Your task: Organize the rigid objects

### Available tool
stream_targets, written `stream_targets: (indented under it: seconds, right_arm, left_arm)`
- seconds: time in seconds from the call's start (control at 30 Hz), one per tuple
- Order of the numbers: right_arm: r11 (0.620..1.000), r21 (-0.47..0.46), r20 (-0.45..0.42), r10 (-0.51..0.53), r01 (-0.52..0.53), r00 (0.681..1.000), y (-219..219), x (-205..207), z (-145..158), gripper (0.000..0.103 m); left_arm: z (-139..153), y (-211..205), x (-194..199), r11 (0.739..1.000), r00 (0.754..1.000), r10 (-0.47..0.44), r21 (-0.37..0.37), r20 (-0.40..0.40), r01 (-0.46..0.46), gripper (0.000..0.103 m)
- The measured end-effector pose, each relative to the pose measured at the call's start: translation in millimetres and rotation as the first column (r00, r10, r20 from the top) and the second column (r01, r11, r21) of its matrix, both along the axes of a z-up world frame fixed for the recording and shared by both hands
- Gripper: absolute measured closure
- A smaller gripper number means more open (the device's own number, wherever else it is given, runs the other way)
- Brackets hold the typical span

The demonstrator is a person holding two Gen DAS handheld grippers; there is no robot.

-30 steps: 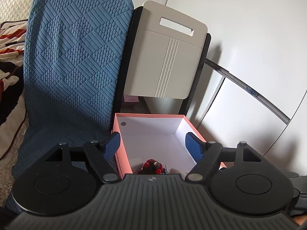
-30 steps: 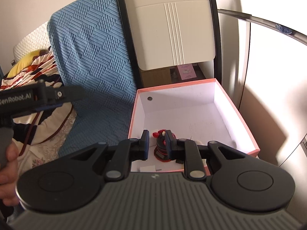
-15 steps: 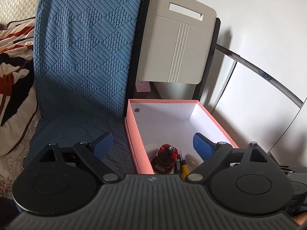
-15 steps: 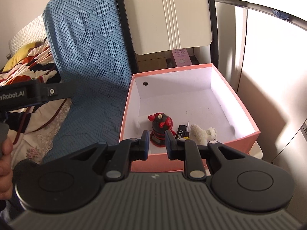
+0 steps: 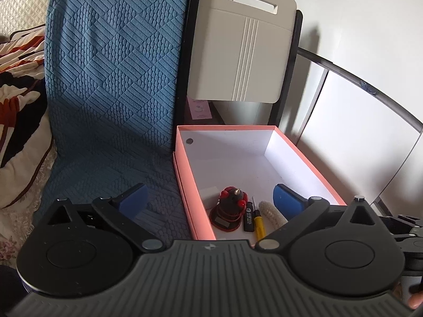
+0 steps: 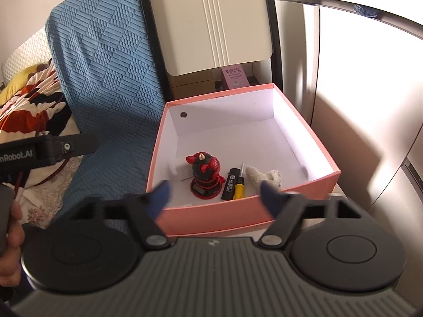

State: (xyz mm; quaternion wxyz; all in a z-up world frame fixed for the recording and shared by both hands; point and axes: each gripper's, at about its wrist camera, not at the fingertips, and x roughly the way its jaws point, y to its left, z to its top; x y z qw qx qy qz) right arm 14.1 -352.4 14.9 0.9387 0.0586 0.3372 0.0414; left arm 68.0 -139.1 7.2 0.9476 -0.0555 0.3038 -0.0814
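A pink box (image 5: 185, 182) (image 6: 211, 222) with a white inside stands open beside a blue cover. In its near end stand a red and black figurine (image 5: 230, 208) (image 6: 205, 175), a yellow-handled screwdriver (image 5: 257, 220) (image 6: 238, 185), a black stick-shaped item (image 6: 230, 185) and a pale fluffy toy (image 5: 269, 211) (image 6: 260, 175). My left gripper (image 5: 210, 198) hangs over the box's near left wall, its jaws opening wide with nothing held. My right gripper (image 6: 215, 196) is just before the box's front wall, its jaws opening, blurred, with nothing between them.
A blue textured cover (image 5: 111, 92) drapes a seat on the left. A beige folding board (image 5: 240, 50) leans behind the box. White cabinet doors (image 5: 357, 137) stand on the right. Patterned bedding (image 6: 29, 105) lies far left. A hand (image 6: 10, 235) grips the other gripper's handle.
Both grippers' jaws spread apart, the right one from nearly shut. Both views dropped a little toward the box, so more of its contents show.
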Motion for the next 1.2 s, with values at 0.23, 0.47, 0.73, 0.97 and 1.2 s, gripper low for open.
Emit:
stream_targets:
  seconds: [0.23,0.47,0.73,0.97,1.2]
  right_arm:
    - [1.0,-0.018,-0.012,-0.003,0.002,1.0,-1.8,0.3,-4.2,0.015]
    - [0.999,-0.033,-0.005,-0.023,0.023,1.0,-4.3,0.6,-1.9,0.015]
    - [0.998,-0.048,-0.006,-0.029,0.029,1.0,-5.2,0.6,-1.6,0.015]
    - [0.997,-0.07,0.008,-0.023,0.024,1.0,-3.5,-0.3,1.4,0.015]
    - [0.997,-0.075,0.005,-0.03,0.03,1.0,-4.8,0.5,-0.2,0.015]
  left_arm:
    - [-9.1,2.0,5.4,1.0,0.999,0.018,-0.015,-0.038,-0.019,0.001]
    - [-8.5,0.8,6.2,1.0,0.999,0.009,-0.025,-0.036,-0.01,0.0]
    - [-10.2,1.4,6.9,1.0,0.998,0.017,-0.01,-0.057,-0.018,0.0]
    - [-11.8,5.5,6.4,0.999,0.997,0.03,-0.019,-0.07,-0.031,0.0]
    - [-11.5,5.3,6.7,0.999,0.997,0.031,-0.013,-0.076,-0.032,0.0]
